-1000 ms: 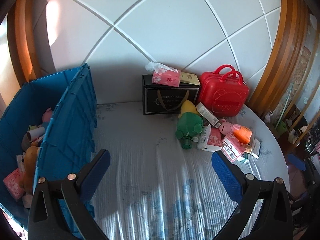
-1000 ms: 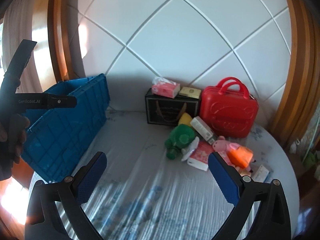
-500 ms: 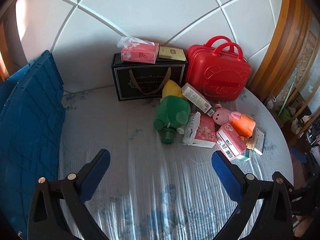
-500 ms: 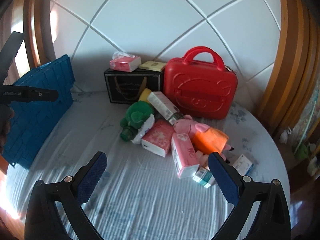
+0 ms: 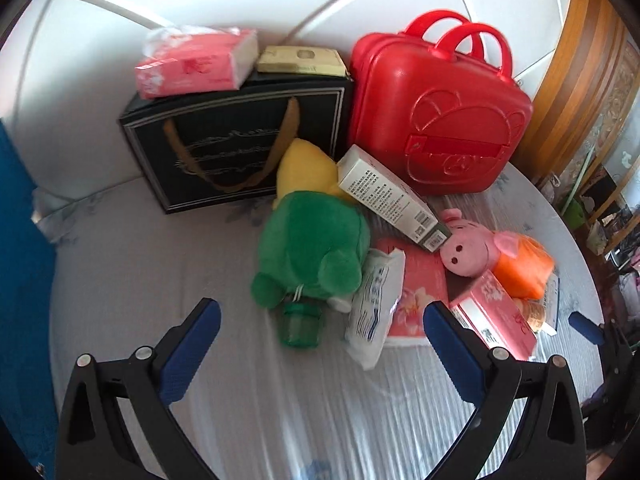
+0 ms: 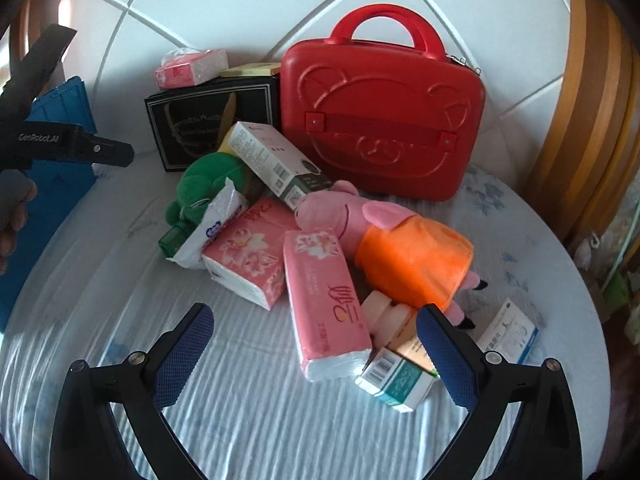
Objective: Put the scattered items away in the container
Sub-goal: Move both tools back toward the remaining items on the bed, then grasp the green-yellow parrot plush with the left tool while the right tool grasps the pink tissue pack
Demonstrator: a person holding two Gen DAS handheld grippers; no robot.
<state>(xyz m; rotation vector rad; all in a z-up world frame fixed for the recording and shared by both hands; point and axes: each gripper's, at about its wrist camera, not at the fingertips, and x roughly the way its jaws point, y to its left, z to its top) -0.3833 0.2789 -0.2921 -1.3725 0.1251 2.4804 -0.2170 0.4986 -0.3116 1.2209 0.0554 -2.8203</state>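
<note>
Both tongs spread wide and empty above the clutter on the round, white-clothed worktop (image 6: 280, 400).

Left tongs (image 5: 320, 332) hang over a green plush toy (image 5: 312, 248) with a green cap, a white wipes pack (image 5: 374, 312) just beside it. Right tongs (image 6: 312, 340) frame a long pink tissue pack (image 6: 326, 304), which leans on a second pink floral tissue pack (image 6: 248, 252); a pink pig plush in an orange dress (image 6: 392, 240) lies alongside. Blue plastic crate (image 6: 56, 168) sits at far left, well apart from the pile. Red bear-embossed hard case (image 6: 384, 120) and black gift bag (image 5: 240, 148) stand behind.
</note>
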